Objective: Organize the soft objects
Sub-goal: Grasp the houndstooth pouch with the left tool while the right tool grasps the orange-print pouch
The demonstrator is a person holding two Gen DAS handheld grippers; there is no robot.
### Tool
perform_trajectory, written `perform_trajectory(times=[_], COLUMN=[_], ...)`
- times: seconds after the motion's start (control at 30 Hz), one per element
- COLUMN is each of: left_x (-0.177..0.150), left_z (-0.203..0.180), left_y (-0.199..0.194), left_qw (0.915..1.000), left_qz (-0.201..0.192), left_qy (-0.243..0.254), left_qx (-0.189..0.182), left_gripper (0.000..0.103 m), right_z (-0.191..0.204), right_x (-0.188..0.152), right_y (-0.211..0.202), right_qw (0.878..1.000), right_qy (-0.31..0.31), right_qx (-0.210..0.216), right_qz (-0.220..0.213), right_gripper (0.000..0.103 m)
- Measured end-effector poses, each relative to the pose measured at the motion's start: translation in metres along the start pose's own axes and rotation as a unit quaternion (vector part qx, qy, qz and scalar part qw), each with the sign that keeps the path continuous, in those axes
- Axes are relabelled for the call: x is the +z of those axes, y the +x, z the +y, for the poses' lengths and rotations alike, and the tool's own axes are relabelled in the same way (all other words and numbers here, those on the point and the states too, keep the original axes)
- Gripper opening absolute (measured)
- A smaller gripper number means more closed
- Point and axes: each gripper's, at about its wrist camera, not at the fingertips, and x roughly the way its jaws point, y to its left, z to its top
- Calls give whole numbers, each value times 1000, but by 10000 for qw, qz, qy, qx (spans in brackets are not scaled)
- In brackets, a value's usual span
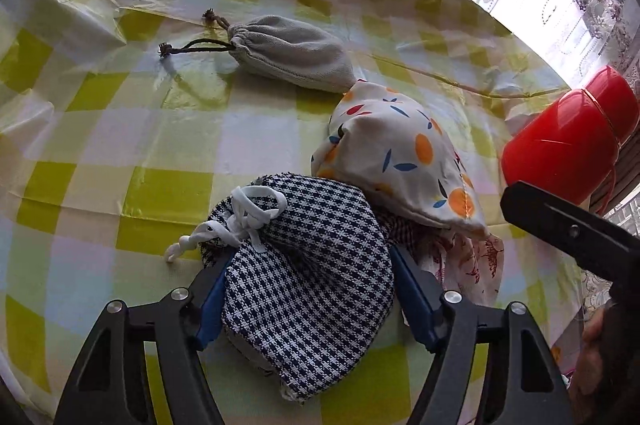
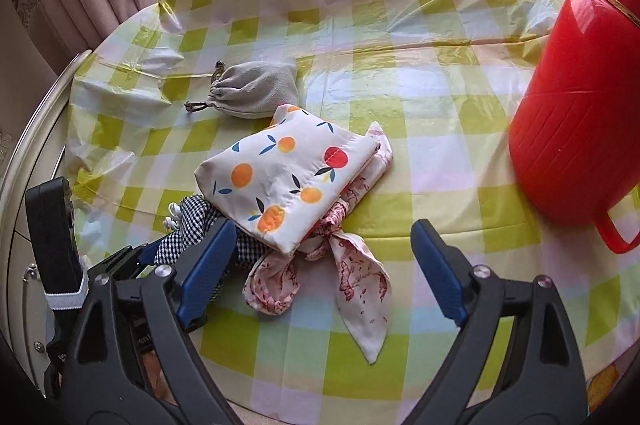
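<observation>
Your left tool [image 1: 308, 281] pinches the checked pouch [image 1: 308, 265] on the bench [image 1: 120, 153] — beside the fruit-print pouch [image 2: 288, 181]; your right tool [image 2: 324, 257] stands spread, empty, over the pink cloth [image 2: 352, 277].

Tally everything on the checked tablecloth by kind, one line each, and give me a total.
Drawstring pouches: 2 (grey pouch, houndstooth pouch)
Fruit-print fabric bag: 1
Red-and-white printed cloth: 1
Red plastic jug: 1
Total: 5
</observation>
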Motion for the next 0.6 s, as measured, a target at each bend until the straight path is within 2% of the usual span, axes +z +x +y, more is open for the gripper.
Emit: perform_trajectory(times=[0.13, 0.17, 0.33, 0.6], left_x=[-2, -3, -6, -8], left_z=[3, 4, 2, 8], left_y=[-1, -1, 0, 2], left_qw=[9999, 9997, 9993, 9988], left_qz=[-45, -46, -15, -65], left_qy=[-73, -90, -74, -125], left_qx=[-141, -202, -357, -469], left_gripper=[57, 50, 38, 34], right_z=[16, 18, 25, 31], right_x=[12, 15, 30, 45], right_y=[23, 28, 49, 73], right_qw=[9996, 9995, 9984, 9940], right_qy=[-232, -221, 253, 727], right_qx=[-23, -34, -89, -417], right_qz=[184, 232, 498, 700], right_gripper=[94, 94, 96, 101])
